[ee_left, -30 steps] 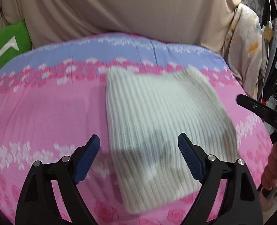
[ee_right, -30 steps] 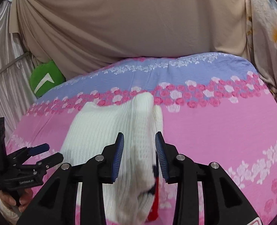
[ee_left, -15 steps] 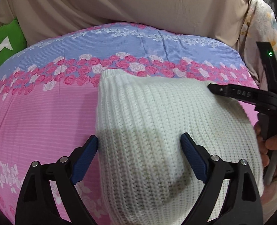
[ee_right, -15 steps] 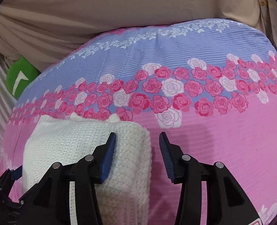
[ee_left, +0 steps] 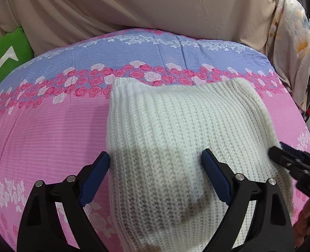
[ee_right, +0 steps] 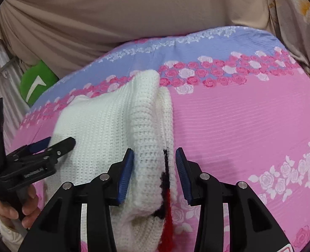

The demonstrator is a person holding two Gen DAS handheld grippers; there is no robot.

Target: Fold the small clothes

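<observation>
A beige drape backs the rose-print bedspread [ee_left: 50,130]. The white knit garment [ee_left: 176,130] lies folded near its front edge. The left gripper [ee_left: 155,174] and right gripper [ee_right: 154,174] straddle it, both spread and empty, apparently for smoothing.

bright even light, soft shadows, fisheye-warped edges

A home bedroom is indicated. The frame is filled by a bed dressed in a pink and lilac rose-print sheet [ee_left: 50,130]. A beige draped cloth [ee_left: 155,6] is hung across the top, and a green cushion [ee_left: 5,52] is seen at upper left.
</observation>
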